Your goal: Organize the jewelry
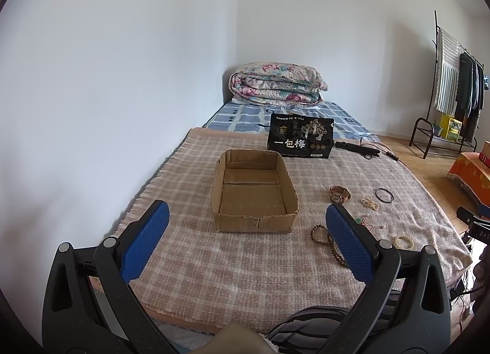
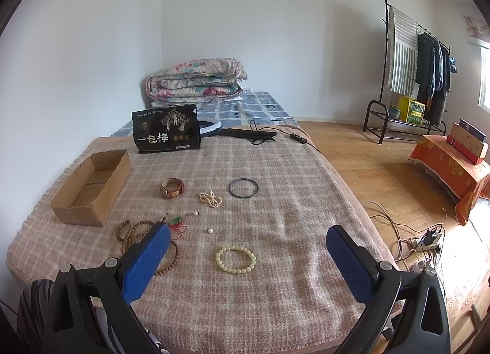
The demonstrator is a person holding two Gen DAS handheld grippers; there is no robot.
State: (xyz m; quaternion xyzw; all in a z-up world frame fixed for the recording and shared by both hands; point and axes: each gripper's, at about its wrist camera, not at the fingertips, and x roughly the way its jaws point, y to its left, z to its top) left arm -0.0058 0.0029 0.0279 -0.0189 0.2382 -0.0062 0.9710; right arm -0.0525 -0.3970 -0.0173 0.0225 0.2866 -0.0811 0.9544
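both grippers, left gripper [image 1: 247, 233] and right gripper [image 2: 248, 257], spread wide, holding nothing; cream bracelet [image 2: 235, 259] lies between right fingers, cardboard box [image 2: 92, 188] near blanket's left edge.

We are seeing our left black plastic claw [image 1: 247, 242] and right claw [image 2: 248, 259] wearing textured blue pads [image 2: 146, 262] and round silver pivot screws [image 1: 109, 242].

Large pale characters "一包梅" are showing across the lower front of the black bag [image 2: 167, 129] that is standing on the bed; the finer print above and below them is staying too small to read.
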